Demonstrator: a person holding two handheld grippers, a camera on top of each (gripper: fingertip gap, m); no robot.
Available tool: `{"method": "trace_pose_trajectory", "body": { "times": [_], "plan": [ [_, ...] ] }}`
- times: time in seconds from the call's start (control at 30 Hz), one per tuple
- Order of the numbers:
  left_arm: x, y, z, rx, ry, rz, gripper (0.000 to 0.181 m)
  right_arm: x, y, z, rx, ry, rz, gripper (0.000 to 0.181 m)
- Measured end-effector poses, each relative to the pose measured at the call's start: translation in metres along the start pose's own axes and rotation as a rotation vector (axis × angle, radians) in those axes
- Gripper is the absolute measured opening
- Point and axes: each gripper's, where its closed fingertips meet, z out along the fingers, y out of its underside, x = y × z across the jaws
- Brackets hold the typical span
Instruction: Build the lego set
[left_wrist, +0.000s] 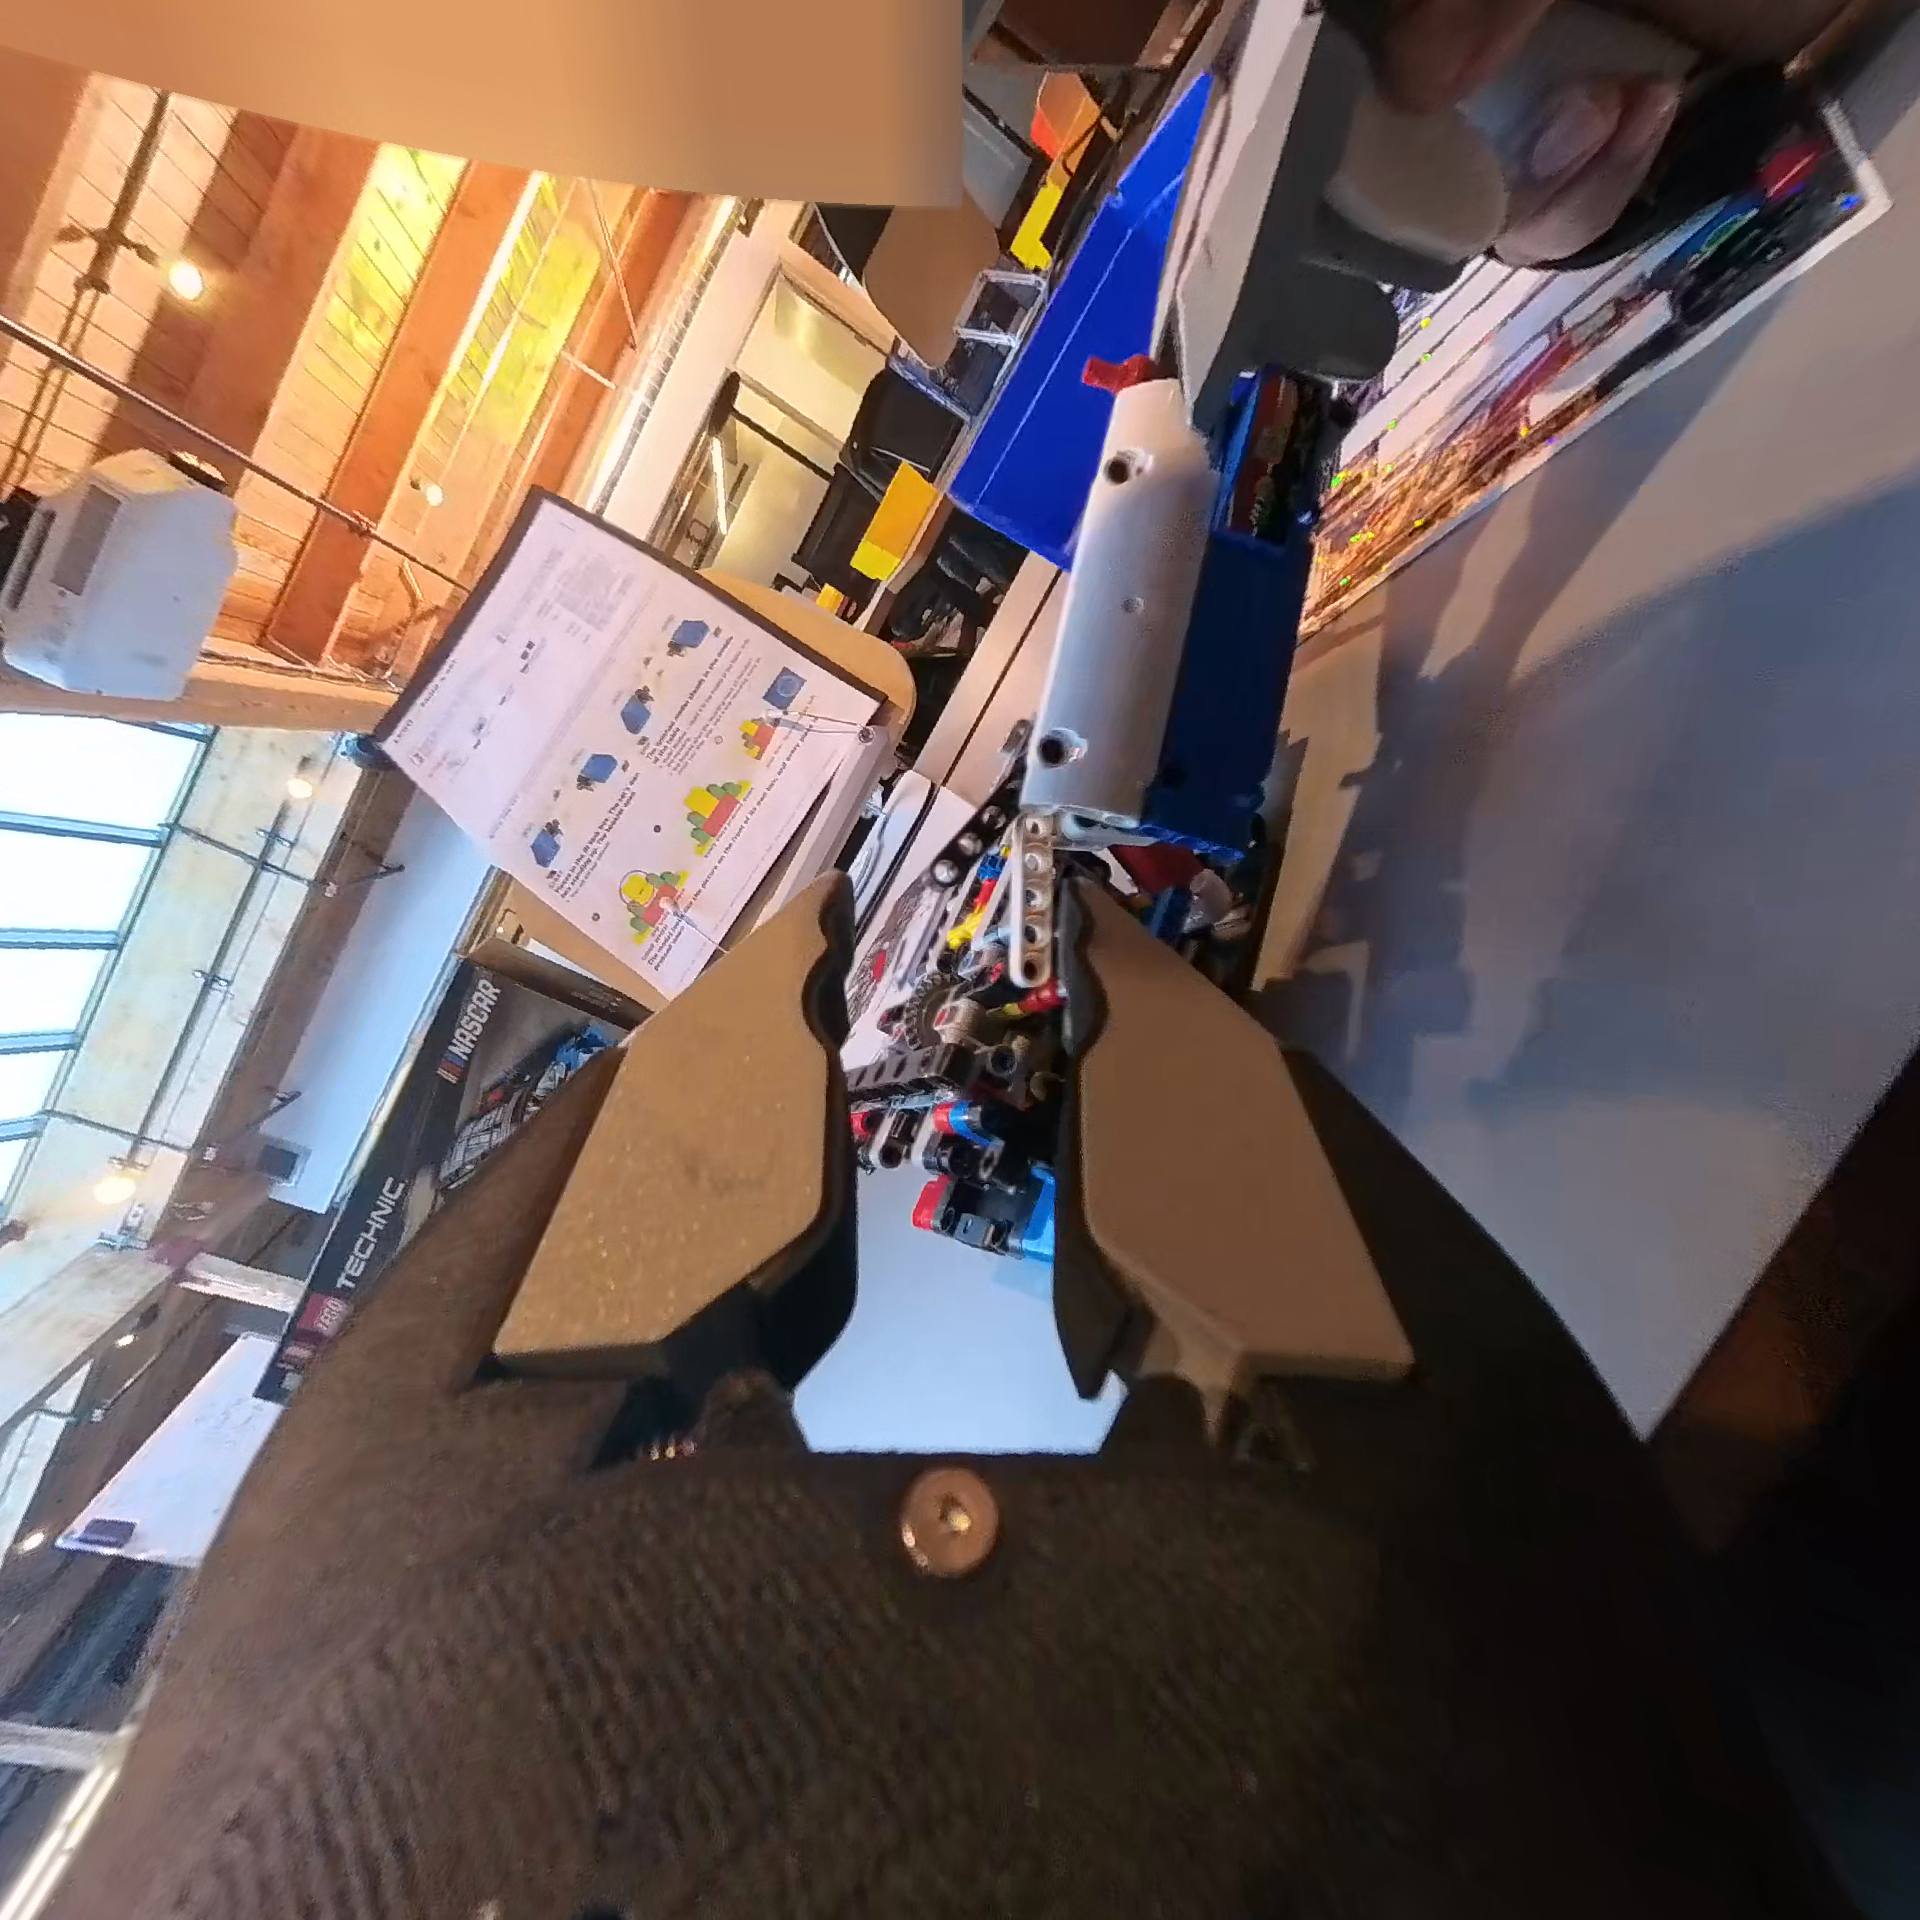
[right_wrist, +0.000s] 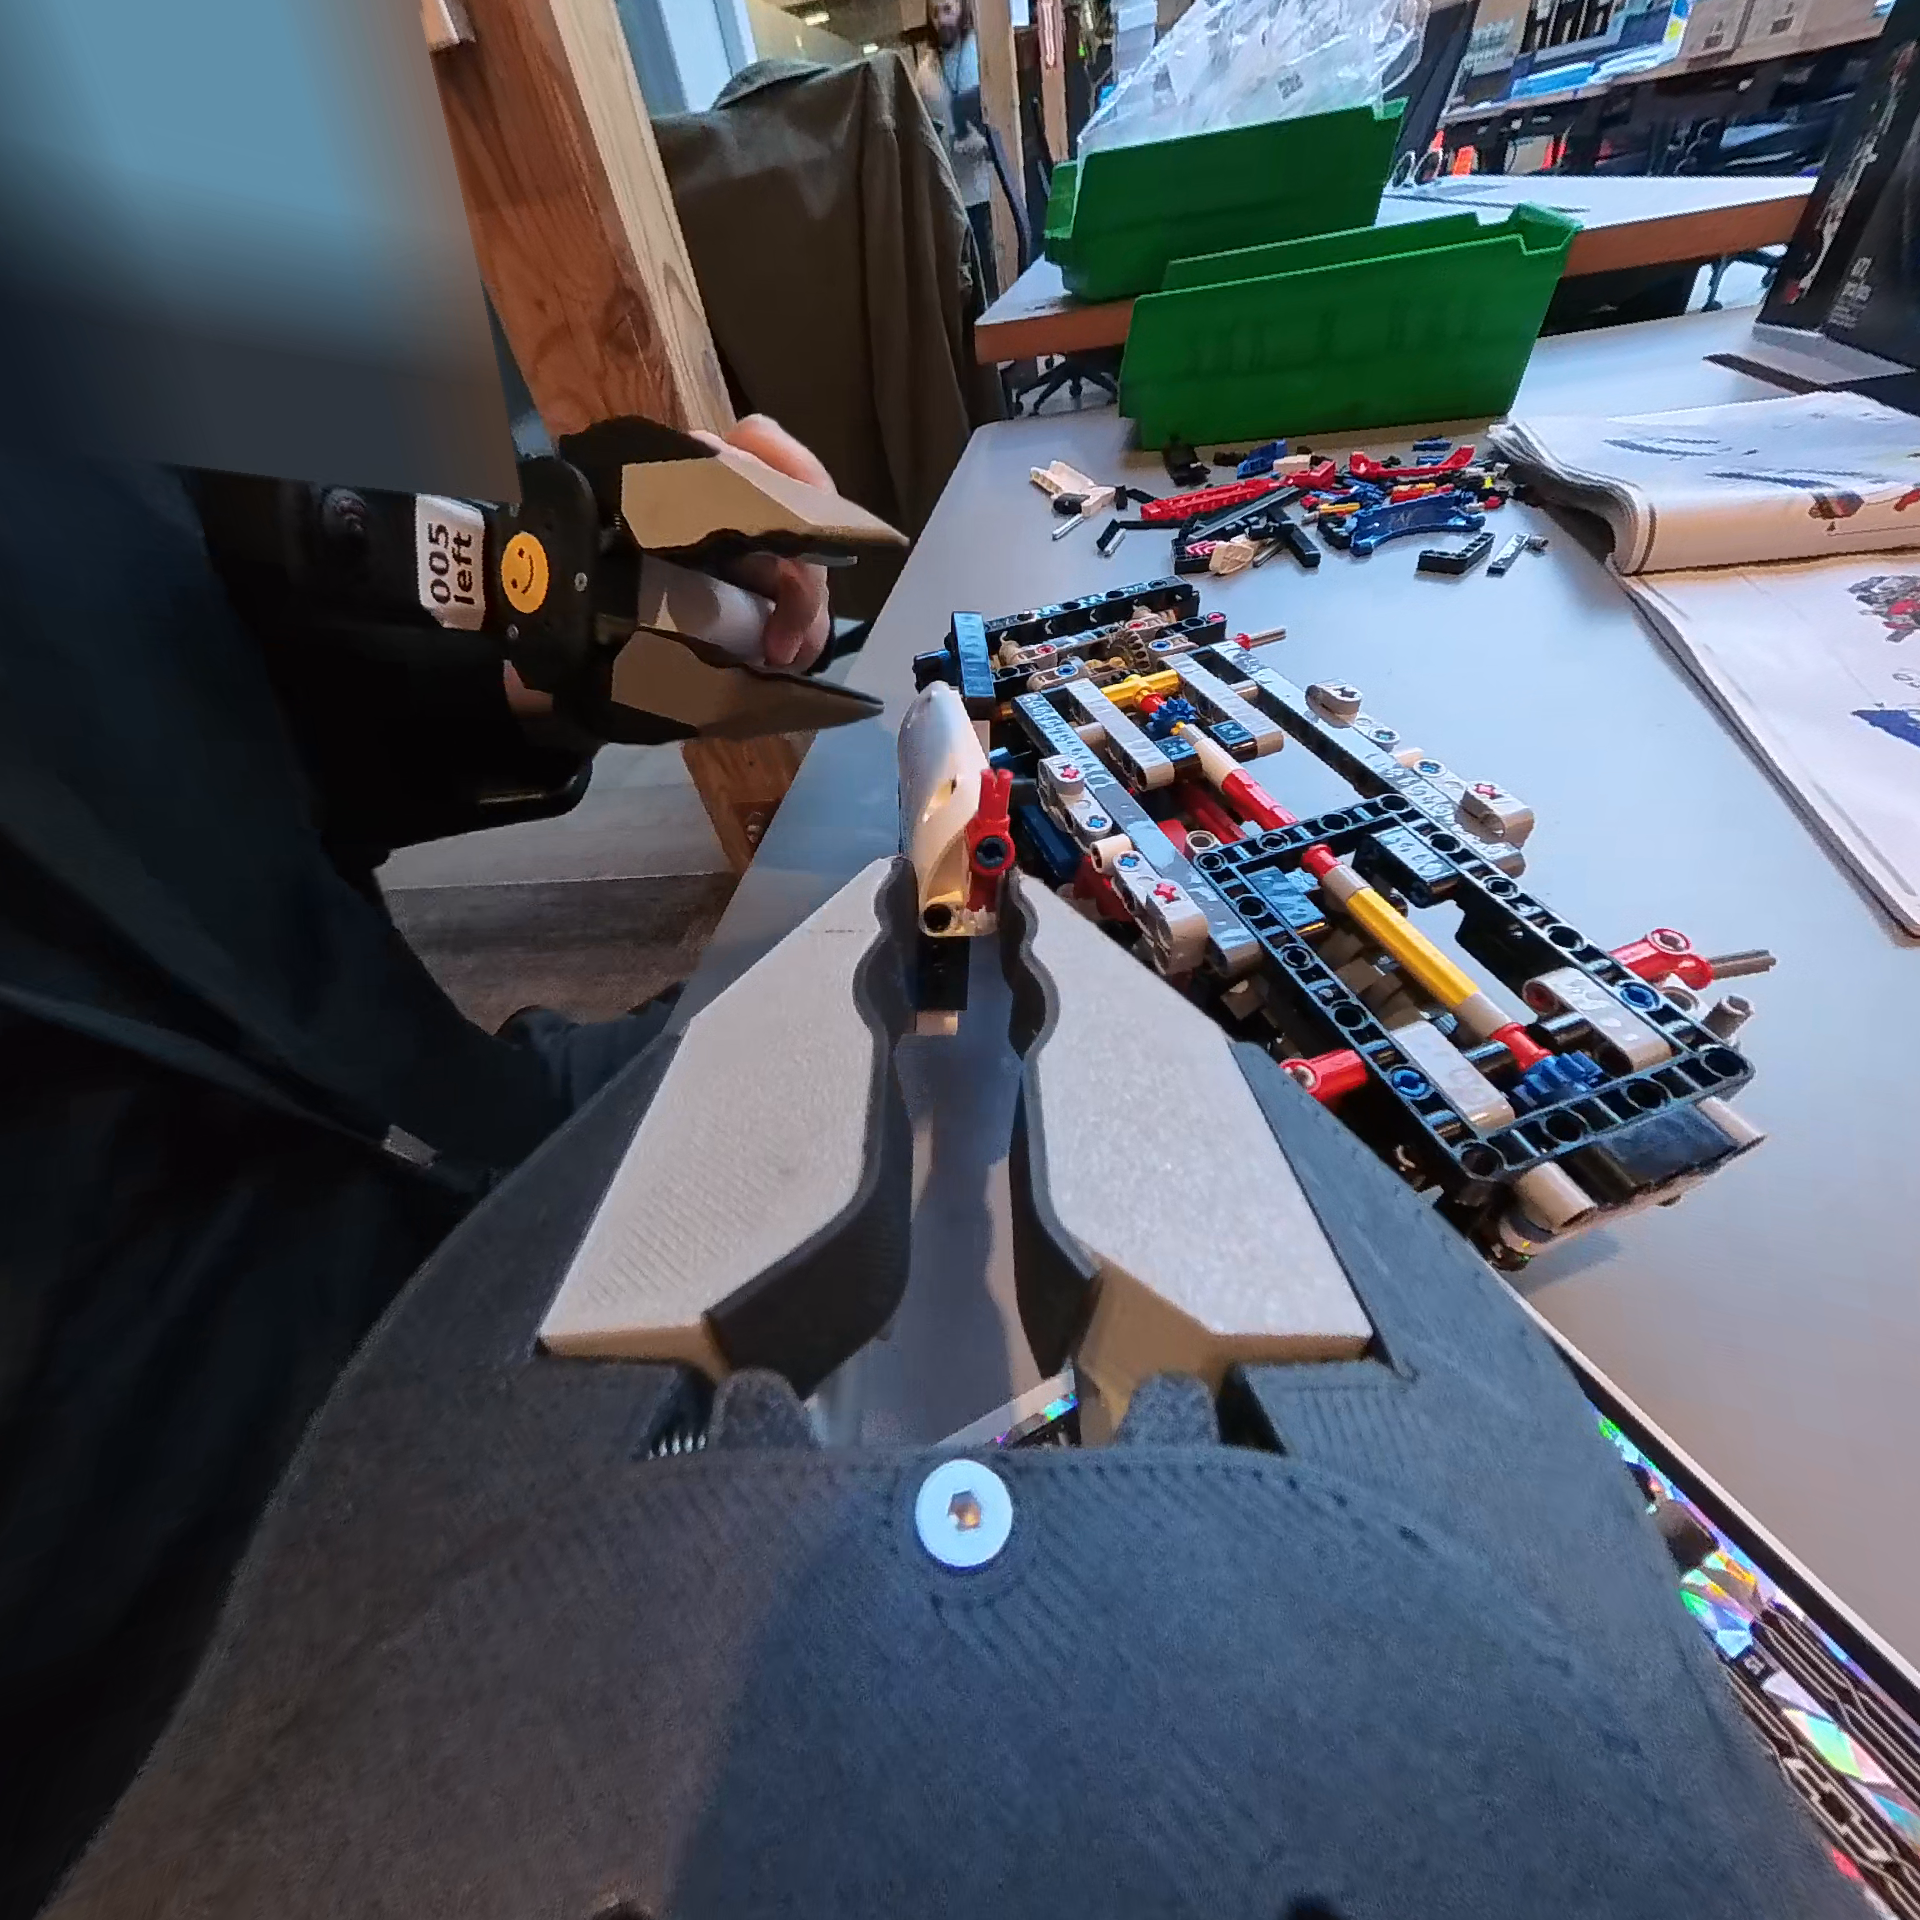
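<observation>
A long black and grey Technic chassis (right_wrist: 1351, 904) with red, yellow and blue axles lies on the grey table (right_wrist: 1662, 748). A white curved panel (right_wrist: 935, 779) with a red connector (right_wrist: 989, 831) runs along its near left side. My right gripper (right_wrist: 956, 896) is shut on the near end of this panel. My left gripper (right_wrist: 888, 623) is open, its tips just off the chassis's far left end. In the left wrist view the chassis end (left_wrist: 956, 1049) shows between the open fingers of my left gripper (left_wrist: 956, 925), and the white panel (left_wrist: 1122, 623) stretches away beyond.
Loose Technic pieces (right_wrist: 1299, 509) lie at the back before two green bins (right_wrist: 1340, 332). Open instruction booklets (right_wrist: 1766, 488) lie at the right. A wooden post (right_wrist: 582, 260) stands left of the table edge. A blue bin (left_wrist: 1091, 343), a printed sheet (left_wrist: 634, 748) and the set's box (left_wrist: 416, 1174) are nearby. About 11 cm separates my left fingertips from my right.
</observation>
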Motion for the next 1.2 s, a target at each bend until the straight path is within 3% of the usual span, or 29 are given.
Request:
{"method": "trace_pose_trajectory", "body": {
  "times": [0.4,0.97,1.2],
  "plan": [
    [-0.002,0.012,0.003,-0.03,0.028,-0.076,0.037,0.004,-0.006,-0.007,0.051,-0.022,0.056,0.013],
    [0.011,-0.009,0.001,-0.031,0.075,-0.016,0.033,0.002,-0.003,-0.019,0.027,-0.002,0.03,0.013],
    [0.017,-0.035,0.005,-0.048,0.272,-0.209,0.039,-0.005,-0.009,-0.021,-0.032,-0.003,-0.069,0.013]
  ]
}}
